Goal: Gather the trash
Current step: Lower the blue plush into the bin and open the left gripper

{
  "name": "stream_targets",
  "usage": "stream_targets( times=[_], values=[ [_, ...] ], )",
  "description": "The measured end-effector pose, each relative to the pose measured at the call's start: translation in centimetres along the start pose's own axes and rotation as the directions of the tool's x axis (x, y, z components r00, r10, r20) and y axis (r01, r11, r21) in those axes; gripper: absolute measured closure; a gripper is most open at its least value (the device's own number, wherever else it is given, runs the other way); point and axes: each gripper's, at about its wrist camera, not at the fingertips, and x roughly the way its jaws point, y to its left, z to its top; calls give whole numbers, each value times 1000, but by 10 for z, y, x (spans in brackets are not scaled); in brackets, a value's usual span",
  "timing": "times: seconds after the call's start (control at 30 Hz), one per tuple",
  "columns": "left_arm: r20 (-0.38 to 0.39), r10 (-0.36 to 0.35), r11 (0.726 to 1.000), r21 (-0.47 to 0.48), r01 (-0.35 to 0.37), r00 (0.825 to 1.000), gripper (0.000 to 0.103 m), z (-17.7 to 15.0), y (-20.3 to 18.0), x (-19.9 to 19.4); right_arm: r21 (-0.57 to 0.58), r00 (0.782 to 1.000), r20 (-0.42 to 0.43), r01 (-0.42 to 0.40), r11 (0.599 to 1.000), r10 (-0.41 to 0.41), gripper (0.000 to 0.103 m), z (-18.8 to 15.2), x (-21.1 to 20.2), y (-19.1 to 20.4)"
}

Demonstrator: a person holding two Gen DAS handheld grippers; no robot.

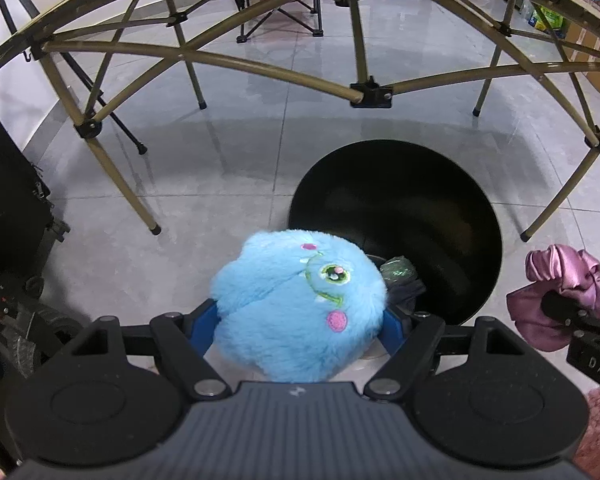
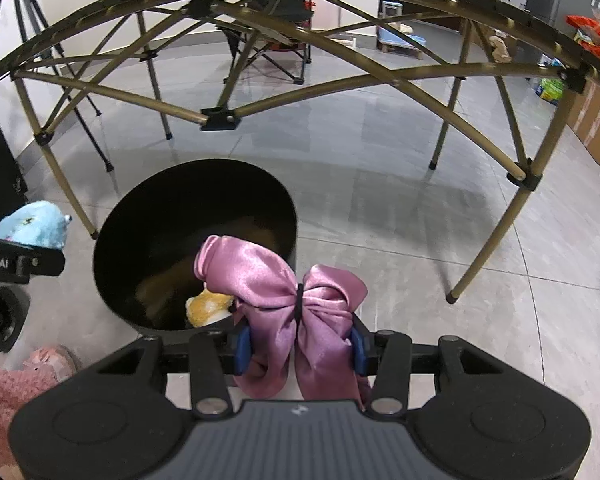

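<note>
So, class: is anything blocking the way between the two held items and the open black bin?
Nothing visible does. The left gripper holds the blue plush toy at the near rim of the black bin; the right gripper holds the pink satin bow by its rim. The bin's mouth is open.

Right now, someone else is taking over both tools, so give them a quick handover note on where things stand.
Left tool: shut on the blue plush toy, held just short of the black bin, near its rim.
Right tool: shut on the pink satin bow, beside the bin's near rim.
Done: an orange-and-white plush and some dark items already lie in the bin.
Left: drop both held items into the bin.
</note>
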Motion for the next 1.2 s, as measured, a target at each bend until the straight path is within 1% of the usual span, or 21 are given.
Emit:
stream_targets(
  times=[0.43, 0.77, 0.93, 1.2],
  values=[
    [-26, -38, 999, 2, 38, 999, 25, 23, -39, 8, 62, 1000, 10, 27, 998, -27, 58, 3, 5, -24],
    [-50, -54, 999, -10, 54, 997, 25, 40, -64, 19, 95, 999, 4, 46, 994, -47, 58, 2, 10, -38],
    [-55, -65, 998, -18, 64, 996, 25, 49, -74, 23, 110, 998, -2, 60, 992, -60, 58, 2, 14, -42],
    [-86, -67, 997, -44, 63, 994, 25, 58, -82, 33, 124, 997, -16, 82, 989, -81, 58, 1, 20, -48]
  ],
)
